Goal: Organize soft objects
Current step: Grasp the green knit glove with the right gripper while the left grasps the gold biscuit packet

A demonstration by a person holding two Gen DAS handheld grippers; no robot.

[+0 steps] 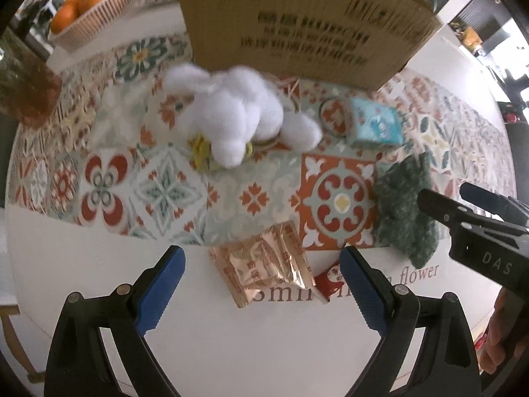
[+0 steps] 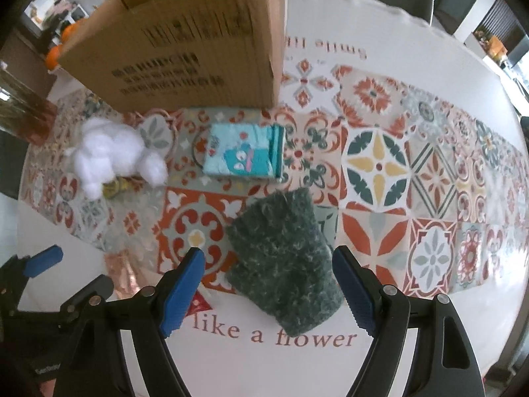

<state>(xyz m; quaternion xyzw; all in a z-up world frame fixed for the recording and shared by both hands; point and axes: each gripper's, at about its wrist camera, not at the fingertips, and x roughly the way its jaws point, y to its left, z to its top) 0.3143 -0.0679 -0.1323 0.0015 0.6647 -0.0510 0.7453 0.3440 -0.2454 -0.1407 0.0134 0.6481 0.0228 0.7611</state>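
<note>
I judge the step in hand to be picking up the green woolly glove [image 2: 284, 261] with my right gripper [image 2: 267, 291] so it can go into the cardboard box [image 2: 198, 43] at the back of the table [image 2: 413, 33]. To do it well I want to come down straight over the glove's middle, let both pads sink into the pile before closing, and close slowly, because a thing this limp will likely fold and sag once lifted; a pinch at the edge risks it slipping out. I also want to lift clear before swinging toward the box, since the folded blue cloth [image 2: 243, 150] lies between the glove and the box.

My right gripper is spread wide and holds nothing. The glove lies flat on the patterned runner between the two blue pads, its near end reaching onto the white table edge, with neither pad clearly touching it.

My left gripper [image 1: 261, 291] is likewise wide apart and empty, hovering over a coppery foil packet [image 1: 264, 264] and a small red packet [image 1: 325, 281]. The white plush rabbit [image 1: 238, 115] lies further back, just before the box.
</note>
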